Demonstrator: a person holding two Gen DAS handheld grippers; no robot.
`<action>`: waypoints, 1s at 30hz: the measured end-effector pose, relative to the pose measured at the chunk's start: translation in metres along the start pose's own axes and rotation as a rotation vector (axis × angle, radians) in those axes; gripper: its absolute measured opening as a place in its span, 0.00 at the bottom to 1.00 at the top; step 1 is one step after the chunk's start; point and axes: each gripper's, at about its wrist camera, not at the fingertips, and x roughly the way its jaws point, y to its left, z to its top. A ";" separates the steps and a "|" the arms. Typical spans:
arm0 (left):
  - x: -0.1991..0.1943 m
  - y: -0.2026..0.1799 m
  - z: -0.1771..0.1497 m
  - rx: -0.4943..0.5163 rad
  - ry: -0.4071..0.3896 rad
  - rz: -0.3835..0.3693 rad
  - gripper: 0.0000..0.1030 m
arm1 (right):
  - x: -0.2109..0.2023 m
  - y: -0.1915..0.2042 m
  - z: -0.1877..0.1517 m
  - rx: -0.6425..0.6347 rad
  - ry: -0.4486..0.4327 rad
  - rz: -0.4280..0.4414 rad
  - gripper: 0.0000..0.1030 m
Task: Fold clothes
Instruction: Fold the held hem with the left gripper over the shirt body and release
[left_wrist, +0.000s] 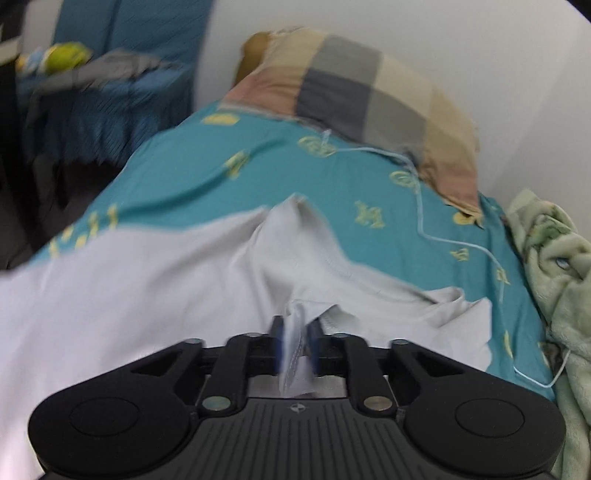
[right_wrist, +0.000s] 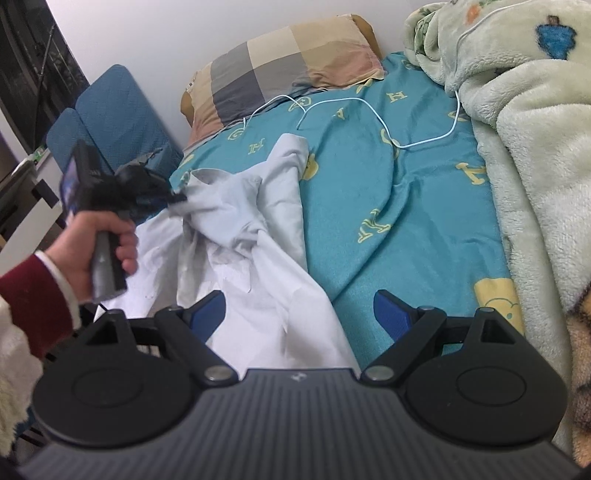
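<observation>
Your left tool (left_wrist: 295, 345) is pinched shut on a fold of the one white garment (left_wrist: 147, 295), which lies rumpled across the near left part of the bed (right_wrist: 388, 221). Your left hand (right_wrist: 99, 240) grips that tool's handle, seen from the right camera. Your right tool (right_wrist: 299, 314) hangs wide open above the garment's near edge, holding nothing. The risk, as I judge it: the left pinch takes only a thin strip, so a quick pull could slip it free; the cloth is bunched, so any fold may trap creases. The single white cable (right_wrist: 369, 122) lies beyond and could snag. I count one checked pillow (right_wrist: 280, 70) and one fleece blanket (right_wrist: 524, 129).
</observation>
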 end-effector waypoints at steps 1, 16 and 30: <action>-0.002 0.002 -0.003 -0.010 0.004 0.005 0.34 | -0.001 0.000 0.000 -0.001 -0.003 0.000 0.86; -0.116 -0.055 -0.040 0.156 -0.121 -0.017 0.74 | -0.029 -0.007 0.005 -0.005 -0.079 -0.044 0.86; -0.068 -0.151 -0.101 0.313 -0.125 -0.105 0.70 | -0.042 -0.053 0.018 0.187 -0.118 -0.086 0.86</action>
